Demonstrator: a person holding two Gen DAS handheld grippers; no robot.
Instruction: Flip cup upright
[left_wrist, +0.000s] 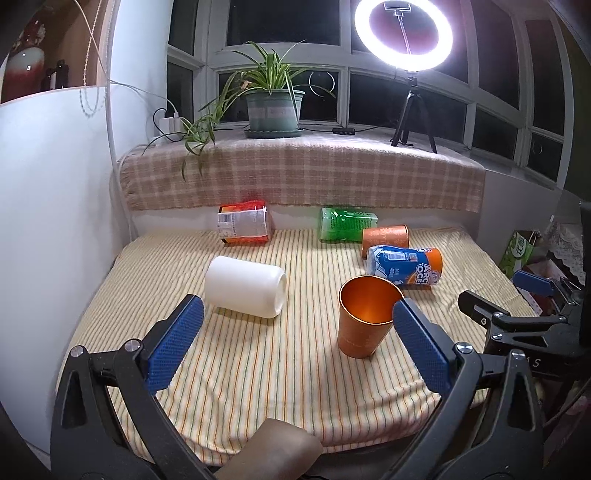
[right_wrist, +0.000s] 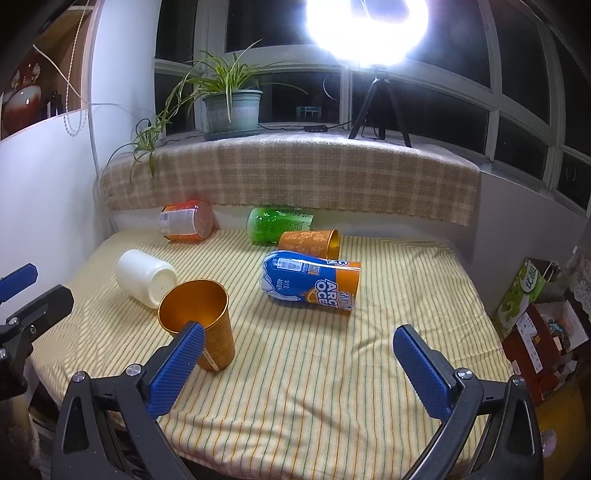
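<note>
The orange cup (left_wrist: 364, 317) is found upright, mouth upward, axis vertical; the left gripper (left_wrist: 297, 345) and right gripper (right_wrist: 299, 363) are spread wide, empty.

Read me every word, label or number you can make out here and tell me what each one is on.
"ARC" above "OCE", cut off by the curve: blue and orange cup lying on its side.
Barcode and small print on the same cup: too small to read.
White label on the red cup: too blurred to read.
Print on the green cup: unreadable.
Pattern on the lying orange cup: no legible words.
Green box at right: characters too blurred to read.
</note>
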